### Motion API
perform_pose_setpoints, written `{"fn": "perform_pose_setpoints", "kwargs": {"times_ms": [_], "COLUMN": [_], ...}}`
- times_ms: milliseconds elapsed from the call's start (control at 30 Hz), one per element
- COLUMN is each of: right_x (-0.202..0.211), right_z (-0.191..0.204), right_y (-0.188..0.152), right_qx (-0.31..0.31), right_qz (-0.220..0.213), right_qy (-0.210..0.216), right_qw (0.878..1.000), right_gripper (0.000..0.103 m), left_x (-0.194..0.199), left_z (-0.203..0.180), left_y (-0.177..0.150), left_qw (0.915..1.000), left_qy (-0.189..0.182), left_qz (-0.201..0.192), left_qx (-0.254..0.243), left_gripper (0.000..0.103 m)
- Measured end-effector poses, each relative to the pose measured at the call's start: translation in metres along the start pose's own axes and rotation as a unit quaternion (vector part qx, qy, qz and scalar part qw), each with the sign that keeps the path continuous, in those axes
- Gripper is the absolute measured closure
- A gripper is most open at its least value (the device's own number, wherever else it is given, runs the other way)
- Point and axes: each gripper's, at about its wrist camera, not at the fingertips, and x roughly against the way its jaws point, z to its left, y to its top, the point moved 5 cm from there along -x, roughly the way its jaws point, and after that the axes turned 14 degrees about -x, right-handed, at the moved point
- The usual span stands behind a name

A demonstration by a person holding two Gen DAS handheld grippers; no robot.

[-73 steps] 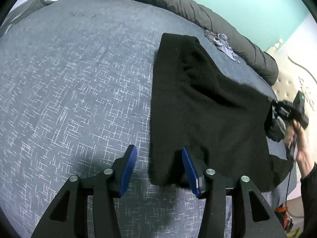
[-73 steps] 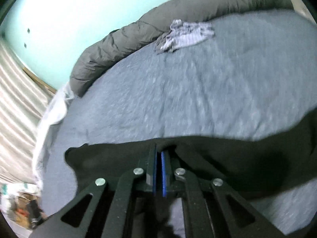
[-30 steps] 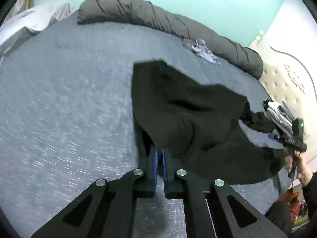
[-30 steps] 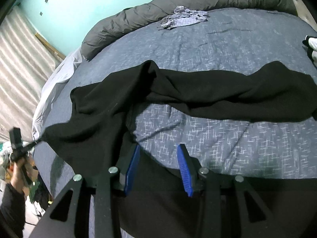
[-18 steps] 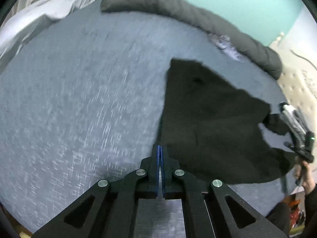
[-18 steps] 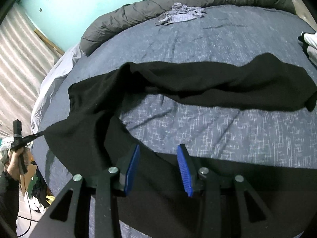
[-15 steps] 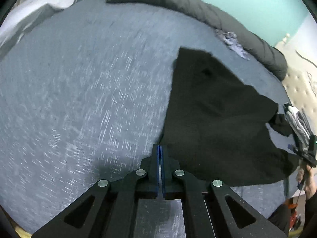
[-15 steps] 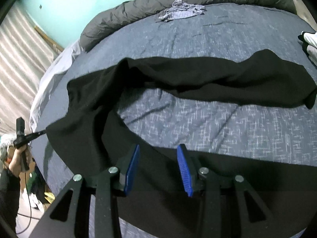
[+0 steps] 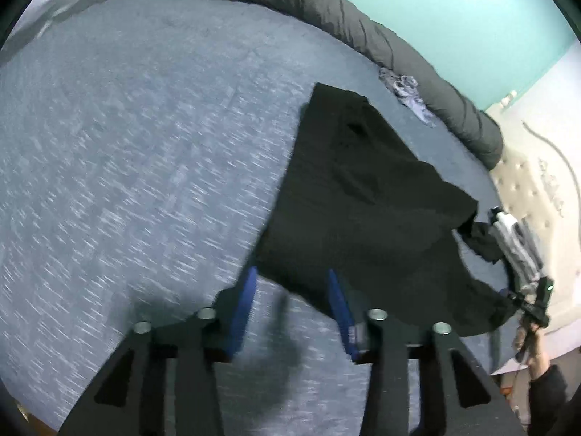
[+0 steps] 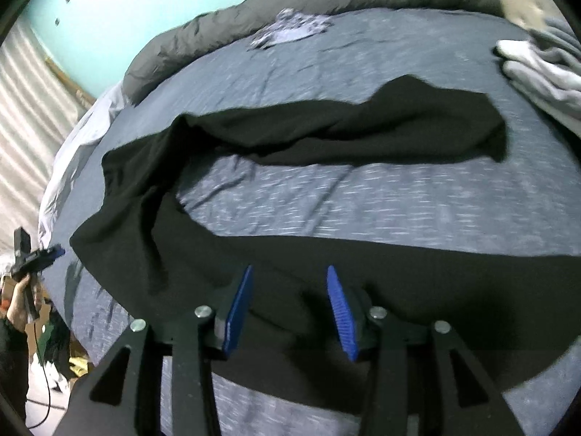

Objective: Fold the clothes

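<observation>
A black long-sleeved garment [image 9: 363, 200] lies spread on the blue-grey bed [image 9: 145, 145]. My left gripper [image 9: 290, 272] hangs over its near corner. Its jaws are opening, and the corner lies loose between the blue pads [image 9: 247, 309], which do not press it. In the right wrist view the garment [image 10: 363, 272] runs across the bed with one sleeve [image 10: 399, 127] stretched behind. My right gripper [image 10: 288, 269] hovers over the near part, jaws opening, gripping nothing. Each gripper shows small in the other's view: the right gripper [image 9: 533, 305] and the left gripper [image 10: 40, 254], both in a hand.
A rolled grey duvet [image 9: 363, 25] lines the far edge of the bed, with a small patterned cloth [image 9: 406, 91] against it. A pile of folded light clothes [image 10: 537, 69] sits near the tufted headboard [image 9: 537, 196]. The bed's left edge [image 10: 72, 290] drops to the floor.
My left gripper, shut on the garment's corner before, has opened and let the corner drop on the bed. My right gripper has slid sideways over the garment toward the folded pile, its jaws a little wider.
</observation>
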Motion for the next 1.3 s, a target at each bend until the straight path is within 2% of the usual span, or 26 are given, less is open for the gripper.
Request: {"fn": "perform_pose_setpoints", "kwargs": {"times_ms": [67, 233, 433, 567, 667, 900, 1000, 1100, 1300], "right_x": [0.017, 0.064, 0.107, 0.125, 0.124, 0.098, 0.092, 0.09, 0.121], "right_z": [-0.019, -0.082, -0.158, -0.199, -0.22, -0.231, -0.227, -0.217, -0.195], "right_y": [0.001, 0.002, 0.004, 0.003, 0.005, 0.02, 0.026, 0.033, 0.063], "right_qx": [-0.024, -0.091, -0.163, -0.213, -0.234, -0.218, -0.202, -0.177, -0.155], "right_qz": [-0.018, -0.072, -0.127, -0.16, -0.161, -0.133, -0.133, -0.136, -0.185], "right_qy": [-0.003, -0.034, -0.083, -0.108, -0.108, -0.107, -0.106, -0.112, -0.108], "right_qw": [1.0, 0.993, 0.975, 0.958, 0.953, 0.961, 0.965, 0.968, 0.964], "right_gripper": [0.054, 0.052, 0.051, 0.051, 0.051, 0.051, 0.078, 0.097, 0.099], "left_x": [-0.006, -0.035, -0.057, -0.064, -0.067, -0.067, -0.069, -0.07, -0.07], "left_z": [-0.005, -0.017, -0.024, -0.024, -0.026, -0.03, -0.03, -0.029, -0.025], "left_y": [-0.005, -0.016, -0.022, -0.024, -0.024, -0.019, -0.016, -0.014, -0.011], "left_qw": [0.9998, 0.9994, 0.9986, 0.9982, 0.9983, 0.9989, 0.999, 0.9991, 0.9992], "left_qy": [-0.016, -0.024, -0.033, -0.031, -0.027, -0.016, -0.01, -0.007, 0.004], "left_qz": [0.001, 0.02, 0.027, 0.027, 0.03, 0.031, 0.032, 0.03, 0.026], "left_qx": [0.01, 0.016, 0.033, 0.044, 0.043, 0.03, 0.029, 0.03, 0.031], "left_gripper": [0.052, 0.051, 0.051, 0.051, 0.051, 0.052, 0.052, 0.052, 0.07]}}
